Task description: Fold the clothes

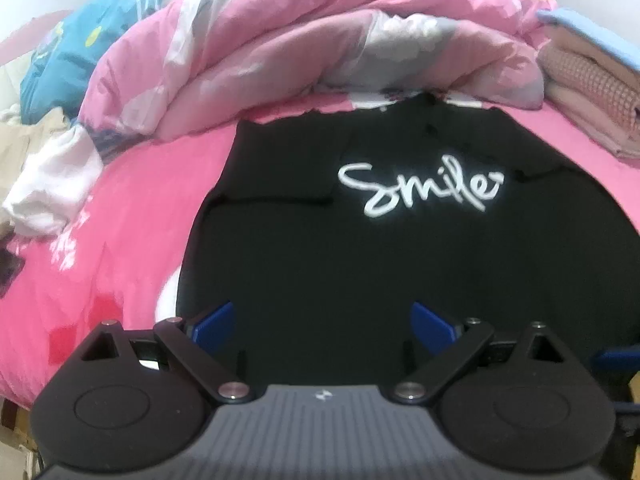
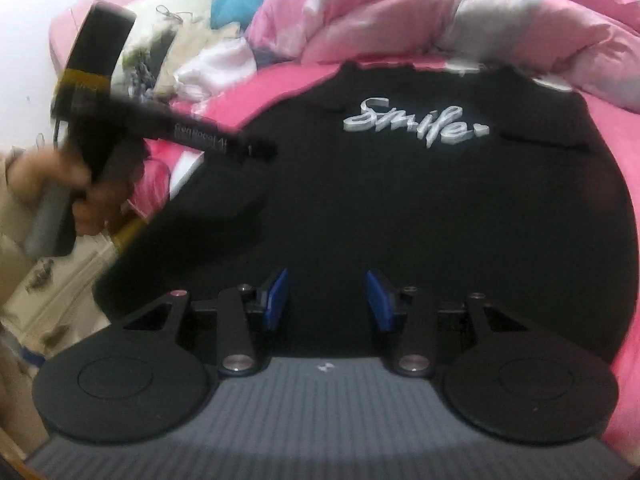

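A black T-shirt [image 1: 360, 248] with white "Smile" lettering [image 1: 420, 190] lies spread flat on the pink bed sheet [image 1: 132, 216]. My left gripper [image 1: 325, 326] hovers over the shirt's near part, open wide, with nothing between its blue pads [image 1: 216, 326]. In the right wrist view the same shirt [image 2: 400, 208] fills the middle. My right gripper [image 2: 328, 300] is partly open above it, and nothing sits between its pads [image 2: 276, 300]. At the left of that view a hand [image 2: 92, 200] holds the blurred left gripper [image 2: 256, 147] over the shirt's left side.
A bunched pink quilt [image 1: 320, 40] lies just behind the shirt's collar end. A folded pink checked cloth [image 1: 588, 92] sits at the far right. Blue printed bedding [image 1: 80, 52] and a white cloth [image 1: 52, 184] lie at the left, near the bed's edge.
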`<state>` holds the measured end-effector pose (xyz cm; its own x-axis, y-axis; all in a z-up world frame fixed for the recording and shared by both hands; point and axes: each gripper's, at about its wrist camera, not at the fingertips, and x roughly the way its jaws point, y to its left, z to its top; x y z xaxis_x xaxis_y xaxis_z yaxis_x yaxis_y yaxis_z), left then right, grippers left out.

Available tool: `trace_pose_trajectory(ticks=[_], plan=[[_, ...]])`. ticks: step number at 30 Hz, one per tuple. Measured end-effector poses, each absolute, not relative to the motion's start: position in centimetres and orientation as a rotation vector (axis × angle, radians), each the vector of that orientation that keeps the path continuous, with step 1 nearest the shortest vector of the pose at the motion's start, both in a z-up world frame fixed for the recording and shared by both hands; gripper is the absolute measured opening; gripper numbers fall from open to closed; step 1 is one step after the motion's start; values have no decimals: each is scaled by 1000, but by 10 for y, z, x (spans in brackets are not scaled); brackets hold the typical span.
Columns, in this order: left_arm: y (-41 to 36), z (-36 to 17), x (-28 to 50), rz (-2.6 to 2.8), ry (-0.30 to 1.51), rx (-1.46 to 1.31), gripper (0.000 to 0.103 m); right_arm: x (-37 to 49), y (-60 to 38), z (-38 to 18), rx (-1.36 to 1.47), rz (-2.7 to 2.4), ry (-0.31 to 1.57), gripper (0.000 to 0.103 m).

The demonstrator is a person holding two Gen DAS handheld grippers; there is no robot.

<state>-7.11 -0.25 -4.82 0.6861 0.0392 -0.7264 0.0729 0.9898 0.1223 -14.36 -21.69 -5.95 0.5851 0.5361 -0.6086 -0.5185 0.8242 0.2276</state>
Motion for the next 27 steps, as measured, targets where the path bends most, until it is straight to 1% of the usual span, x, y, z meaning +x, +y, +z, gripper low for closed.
trace_pose_trajectory(ticks=[9, 16, 27], plan=[[8, -53, -81, -6, 828, 108, 96, -183, -218, -57, 43, 599, 767, 43], [11, -60, -88, 3, 845, 105, 96, -185, -228, -72, 172, 592, 781, 44], [14, -59, -98, 9, 827, 112, 96, -199, -228, -74, 145, 591, 782, 44]])
